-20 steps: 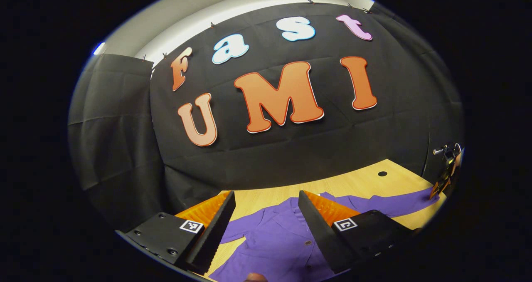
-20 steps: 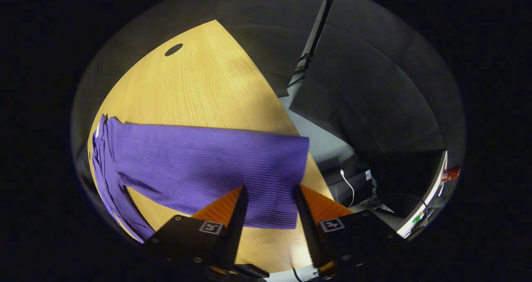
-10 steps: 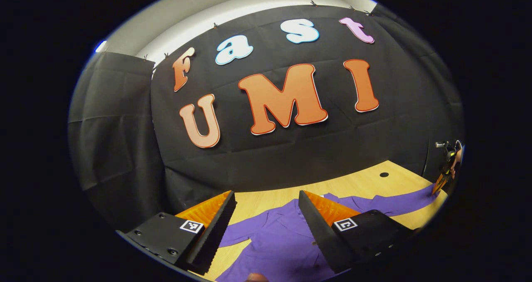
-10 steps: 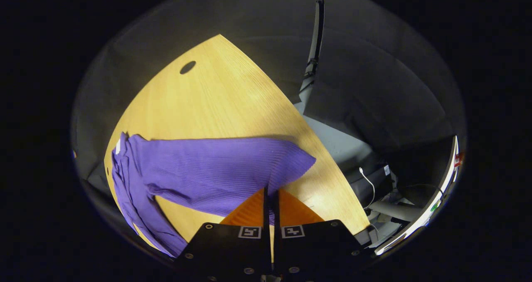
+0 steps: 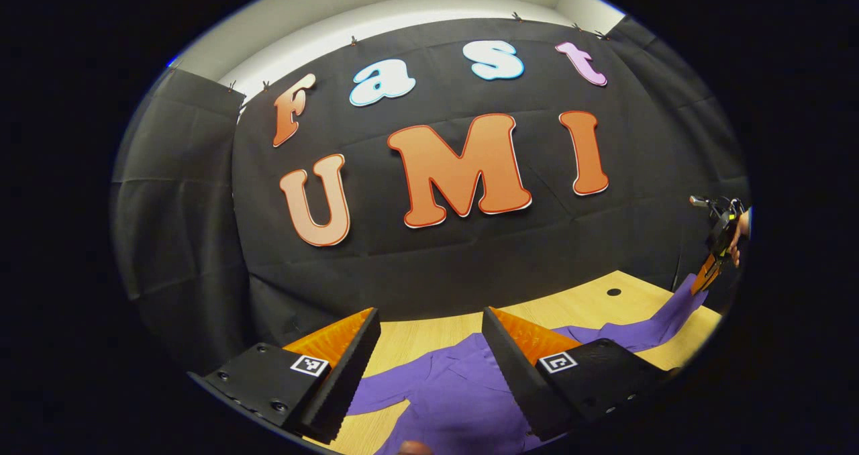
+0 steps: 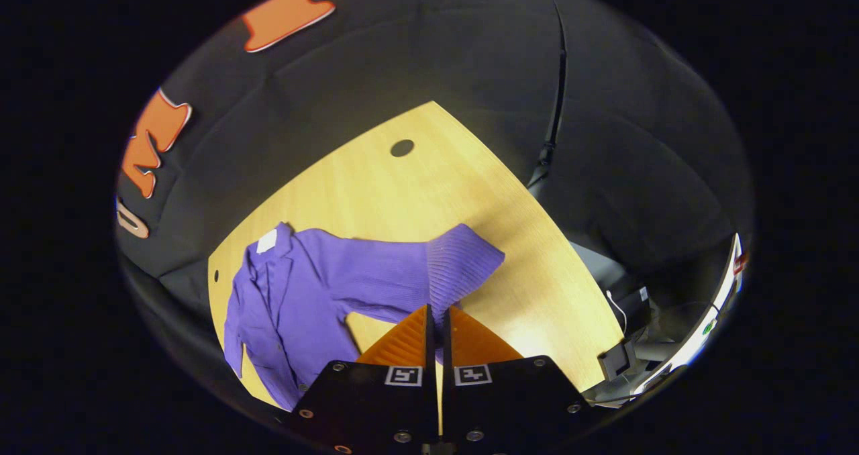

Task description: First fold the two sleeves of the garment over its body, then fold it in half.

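The right gripper point(image 6: 436, 317) was seen closed, both fingers pinched together on the cuff end of the purple garment's sleeve point(image 6: 429, 274), which was lifted off the wooden table point(image 6: 402, 193). From the pinch, the sleeve ran away ahead and to the left toward the garment point(image 6: 282, 307) body, which lay flat on the table with a white tag at its collar. A dark round hole point(image 6: 402, 147) was noted in the tabletop beyond the sleeve.

The left gripper point(image 5: 429, 347) was held wide open, nothing between its fingers. The garment point(image 5: 456, 394) body was observed below and just ahead of it. Far to its right, the right gripper point(image 5: 706, 279) was seen raising the sleeve point(image 5: 664, 317) end above the table point(image 5: 590, 304).
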Demonstrator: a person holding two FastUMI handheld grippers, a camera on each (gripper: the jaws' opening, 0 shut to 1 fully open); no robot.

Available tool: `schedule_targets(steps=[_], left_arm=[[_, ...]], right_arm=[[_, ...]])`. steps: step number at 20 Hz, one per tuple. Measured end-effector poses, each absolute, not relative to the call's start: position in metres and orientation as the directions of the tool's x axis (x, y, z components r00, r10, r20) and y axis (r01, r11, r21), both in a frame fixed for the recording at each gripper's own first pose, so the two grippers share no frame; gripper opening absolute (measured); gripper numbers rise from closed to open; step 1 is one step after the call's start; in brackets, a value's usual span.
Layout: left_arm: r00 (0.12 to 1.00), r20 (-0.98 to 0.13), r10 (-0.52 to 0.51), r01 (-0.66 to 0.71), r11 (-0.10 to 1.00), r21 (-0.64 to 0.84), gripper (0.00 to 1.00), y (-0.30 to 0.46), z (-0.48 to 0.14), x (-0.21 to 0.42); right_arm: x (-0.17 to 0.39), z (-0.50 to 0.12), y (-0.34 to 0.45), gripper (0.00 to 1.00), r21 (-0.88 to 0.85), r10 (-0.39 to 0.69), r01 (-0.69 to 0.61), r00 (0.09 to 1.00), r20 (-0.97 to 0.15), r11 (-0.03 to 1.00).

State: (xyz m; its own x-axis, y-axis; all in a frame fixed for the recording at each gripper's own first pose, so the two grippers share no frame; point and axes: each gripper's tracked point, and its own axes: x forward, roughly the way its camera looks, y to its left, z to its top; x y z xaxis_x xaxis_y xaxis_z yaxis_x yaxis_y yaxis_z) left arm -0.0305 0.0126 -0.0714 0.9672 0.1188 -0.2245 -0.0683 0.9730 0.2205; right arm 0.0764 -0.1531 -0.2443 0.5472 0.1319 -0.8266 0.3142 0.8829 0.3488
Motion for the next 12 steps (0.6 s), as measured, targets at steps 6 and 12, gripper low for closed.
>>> schedule_targets(steps=[6, 12], left_arm=[[0.962, -0.230, 0.149, -0.104, 0.975, 0.194, 0.98, 0.059, -0.076, -0.029], [0.950, -0.239, 0.201, -0.152, 0.966, 0.208, 0.98, 0.115, -0.087, -0.033]], right_arm=[[0.092, -0.181, -0.082, 0.03, 0.344, 0.168, 0.181, 0.612, -0.773, 0.921], [0.116, -0.145, -0.002, 0.03, 0.341, 0.230, 0.060, 0.627, -0.744, 0.938]])
